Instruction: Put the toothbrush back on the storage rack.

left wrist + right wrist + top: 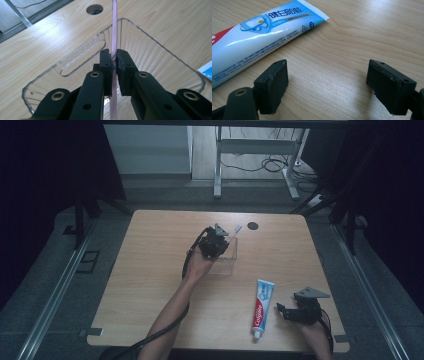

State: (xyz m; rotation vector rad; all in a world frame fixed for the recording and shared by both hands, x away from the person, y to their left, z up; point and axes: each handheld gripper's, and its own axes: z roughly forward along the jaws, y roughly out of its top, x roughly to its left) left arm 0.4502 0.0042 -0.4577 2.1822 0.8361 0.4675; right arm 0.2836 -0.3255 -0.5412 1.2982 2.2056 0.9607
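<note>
A: Where's the toothbrush (114, 37)?

B: Pinched in the left tongs (114, 65). Their pads are pressed onto its pale pink handle, which runs straight up between them in the left gripper view. The brush hangs inside the clear box (160, 47), its lower end down near the floor of the box.

A: And from above?

B: In the high view the left tongs (216, 240) sit over the box (227, 265), near the middle of the tabletop (150, 260), and the brush head (237, 228) sticks out past the far edge of the box. A round hole (253, 225) in the tabletop lies just beyond it.

A: The other hand?

B: The right tongs (281, 309) rest low at the near right corner, spread wide with only bare wood between the pads (272, 85). Nothing is held.

A: The toothpaste?

B: The tube (262, 307) lies flat on the tabletop, just left of the right tongs, cap toward the person. In the right gripper view its crimped end (312, 15) lies beyond the pads, not touching them.
</note>
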